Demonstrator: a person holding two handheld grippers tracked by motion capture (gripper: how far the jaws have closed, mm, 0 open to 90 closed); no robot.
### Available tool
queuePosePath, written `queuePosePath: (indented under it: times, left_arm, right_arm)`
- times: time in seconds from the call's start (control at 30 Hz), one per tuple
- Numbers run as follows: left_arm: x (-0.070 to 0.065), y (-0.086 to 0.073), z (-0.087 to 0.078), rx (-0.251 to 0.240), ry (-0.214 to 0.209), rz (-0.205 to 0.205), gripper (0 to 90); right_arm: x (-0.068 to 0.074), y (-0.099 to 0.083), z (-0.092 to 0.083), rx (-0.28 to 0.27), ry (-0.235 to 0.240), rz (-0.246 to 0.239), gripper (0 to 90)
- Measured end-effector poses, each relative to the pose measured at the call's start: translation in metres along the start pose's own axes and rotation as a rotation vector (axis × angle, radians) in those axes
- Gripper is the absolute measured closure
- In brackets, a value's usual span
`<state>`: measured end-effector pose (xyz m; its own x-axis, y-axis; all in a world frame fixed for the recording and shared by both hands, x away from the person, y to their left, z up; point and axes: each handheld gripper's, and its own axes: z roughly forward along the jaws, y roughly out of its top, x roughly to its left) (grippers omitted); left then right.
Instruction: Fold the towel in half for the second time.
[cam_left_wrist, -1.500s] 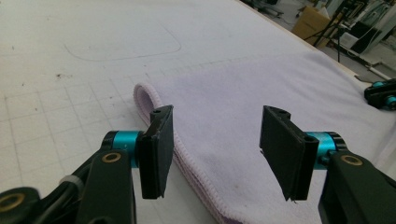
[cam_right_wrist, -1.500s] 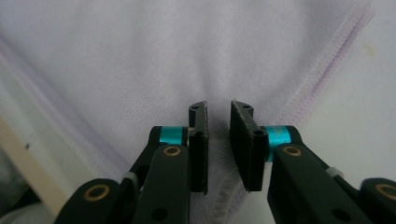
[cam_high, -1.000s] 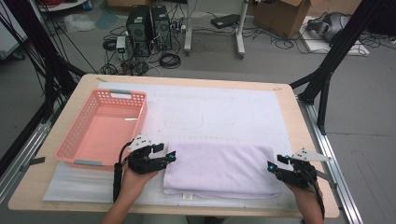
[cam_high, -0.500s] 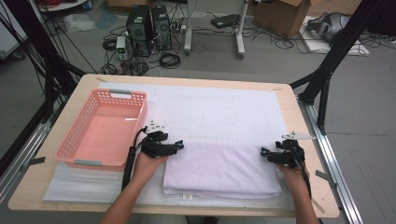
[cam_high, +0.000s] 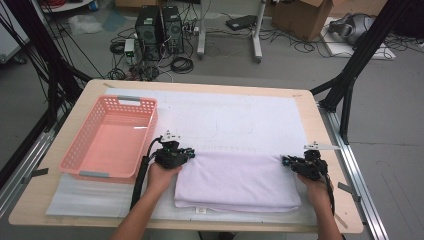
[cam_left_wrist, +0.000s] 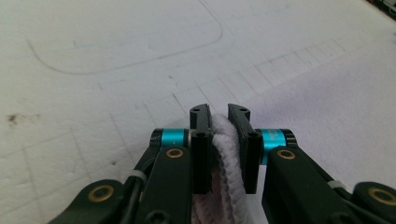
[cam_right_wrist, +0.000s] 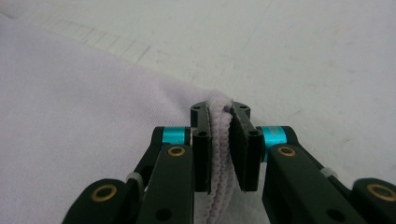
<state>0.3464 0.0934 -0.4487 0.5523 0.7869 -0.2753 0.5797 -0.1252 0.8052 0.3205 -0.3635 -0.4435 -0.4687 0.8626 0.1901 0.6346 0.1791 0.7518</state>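
Both grippers (L (cam_high: 189, 153), R (cam_high: 286, 161)) just clamped towel (cam_high: 237, 180) far corners.

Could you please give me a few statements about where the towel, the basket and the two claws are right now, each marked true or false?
1. The left claw is shut on the far left corner of the folded towel. True; its jaws have just been closing, with the cloth between them.
2. The right claw hangs open above the table. False; it is shut on the towel's far right corner, its jaws having just closed on the cloth.
3. The pink basket holds the towel. False; nothing lies in the basket, and the towel lies on the white mat to its right.
4. The basket stands on the left part of the table. True.
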Motion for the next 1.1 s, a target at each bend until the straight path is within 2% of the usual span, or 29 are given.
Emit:
queuePosePath:
  times: [0.13, 0.2, 0.27, 0.33, 0.47, 0.5, 0.57, 0.63, 0.67, 0.73, 0.83, 0.97, 1.1]
  left_arm:
    - [0.003, 0.007, -0.001, -0.067, 0.016, -0.027, 80.1]
    - [0.003, 0.015, 0.002, -0.076, 0.030, -0.016, 80.1]
    - [0.005, 0.022, 0.005, -0.096, 0.041, -0.016, 80.1]
    - [0.009, 0.027, 0.008, -0.096, 0.049, -0.020, 80.1]
    - [0.013, 0.032, 0.013, -0.137, 0.082, -0.015, 80.0]
    - [0.015, 0.033, 0.013, -0.153, 0.090, -0.026, 80.0]
    - [0.019, 0.031, 0.016, -0.145, 0.096, -0.045, 79.5]
    - [0.019, 0.029, 0.018, -0.124, 0.099, -0.032, 75.4]
    - [0.018, 0.029, 0.018, -0.114, 0.096, -0.034, 69.7]
    - [0.018, 0.029, 0.015, -0.110, 0.082, -0.046, 54.7]
    - [0.015, 0.030, 0.007, -0.116, 0.066, -0.028, 48.3]
    - [0.009, 0.027, -0.002, -0.116, 0.042, -0.005, 47.4]
    - [0.003, 0.020, -0.009, -0.107, 0.021, 0.012, 46.8]
  right_arm:
    - [0.000, 0.006, 0.000, -0.052, -0.044, -0.024, 80.4]
    - [0.001, 0.011, 0.003, -0.067, -0.072, -0.030, 80.4]
    - [0.001, 0.018, 0.005, -0.086, -0.097, -0.029, 80.4]
    - [0.000, 0.026, 0.007, -0.106, -0.117, -0.030, 80.4]
    - [-0.001, 0.041, 0.015, -0.109, -0.150, -0.040, 80.4]
    - [-0.001, 0.043, 0.017, -0.112, -0.158, -0.041, 80.4]
    - [-0.001, 0.047, 0.023, -0.109, -0.160, -0.024, 80.4]
    - [0.000, 0.048, 0.029, -0.104, -0.170, -0.021, 79.3]
    - [0.001, 0.048, 0.031, -0.099, -0.179, -0.024, 76.3]
    - [0.001, 0.047, 0.033, -0.086, -0.185, -0.013, 64.6]
    - [0.002, 0.044, 0.027, -0.084, -0.194, -0.015, 58.0]
    - [0.003, 0.039, 0.014, -0.108, -0.178, 0.001, 54.9]
    - [0.005, 0.032, 0.001, -0.112, -0.170, -0.011, 54.6]
